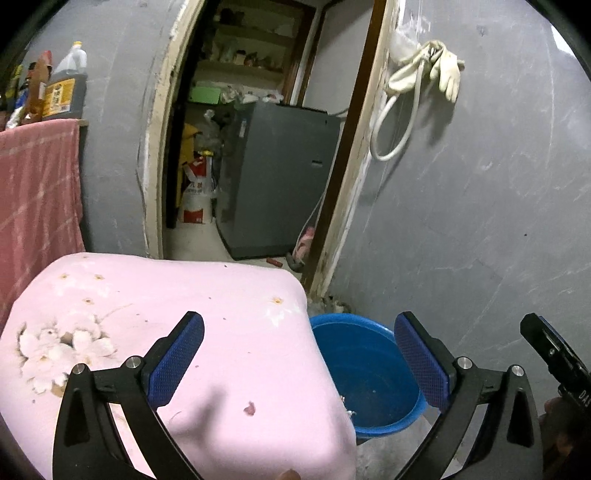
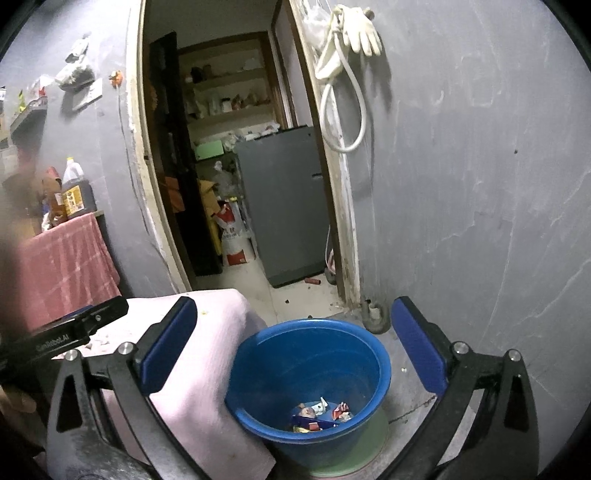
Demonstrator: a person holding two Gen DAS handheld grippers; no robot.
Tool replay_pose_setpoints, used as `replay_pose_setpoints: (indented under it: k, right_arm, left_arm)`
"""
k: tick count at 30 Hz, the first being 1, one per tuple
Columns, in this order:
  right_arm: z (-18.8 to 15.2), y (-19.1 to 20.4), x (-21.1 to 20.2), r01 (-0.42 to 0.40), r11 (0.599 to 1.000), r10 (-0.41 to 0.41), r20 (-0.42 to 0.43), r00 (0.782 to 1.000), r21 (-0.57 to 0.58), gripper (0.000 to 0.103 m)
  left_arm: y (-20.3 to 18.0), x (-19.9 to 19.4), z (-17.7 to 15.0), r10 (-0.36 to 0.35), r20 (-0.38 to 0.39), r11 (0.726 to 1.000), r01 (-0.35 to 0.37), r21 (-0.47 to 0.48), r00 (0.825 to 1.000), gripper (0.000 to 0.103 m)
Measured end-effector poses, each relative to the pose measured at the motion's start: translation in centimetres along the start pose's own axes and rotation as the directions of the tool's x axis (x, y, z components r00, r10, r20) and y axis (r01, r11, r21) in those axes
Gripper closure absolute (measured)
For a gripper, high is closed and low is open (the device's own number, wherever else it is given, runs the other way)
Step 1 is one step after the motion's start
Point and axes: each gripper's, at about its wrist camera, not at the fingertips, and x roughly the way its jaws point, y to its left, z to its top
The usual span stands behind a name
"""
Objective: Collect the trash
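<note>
A blue plastic bucket point(image 2: 310, 373) stands on the floor beside a table under a pink flowered cloth point(image 1: 184, 332). Crumpled wrappers point(image 2: 319, 415) lie at the bucket's bottom. In the right wrist view my right gripper point(image 2: 293, 343) hangs open above the bucket, nothing between its blue pads point(image 2: 417, 343). My left gripper point(image 1: 299, 354) is open too, over the cloth's right edge, with the bucket point(image 1: 365, 373) partly behind its right finger. A small pink scrap point(image 1: 250, 408) lies on the cloth. Each gripper's black body shows at the other view's edge.
A grey wall point(image 2: 480, 203) rises right behind the bucket, with white gloves and a hose point(image 2: 351, 33) hung on it. An open doorway point(image 2: 240, 166) leads to a room with a grey appliance point(image 2: 284, 206). Bottles point(image 1: 62, 88) stand on a pink-draped shelf at left.
</note>
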Motion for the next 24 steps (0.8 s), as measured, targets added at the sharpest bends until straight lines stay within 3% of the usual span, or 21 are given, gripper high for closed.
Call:
replay_pose_setpoints:
  k: [15, 24]
  right_arm:
    - [-2.5, 4.2, -7.9, -0.003, 0.999, 0.007, 0.076, 0.997, -0.043, 0.0]
    - [-4.8, 5.2, -11.9, 0.024, 0.999, -0.019, 0.119, 0.993, -0.035, 0.0]
  left_arm:
    - [0.3, -9.4, -2.8, 0.0, 0.131, 0.997, -0.011, 0.078, 0.991, 0.002]
    - [1.4, -13.4, -5.0, 0.023, 0.172, 0.998, -0.031, 0.047, 0.985, 0.002]
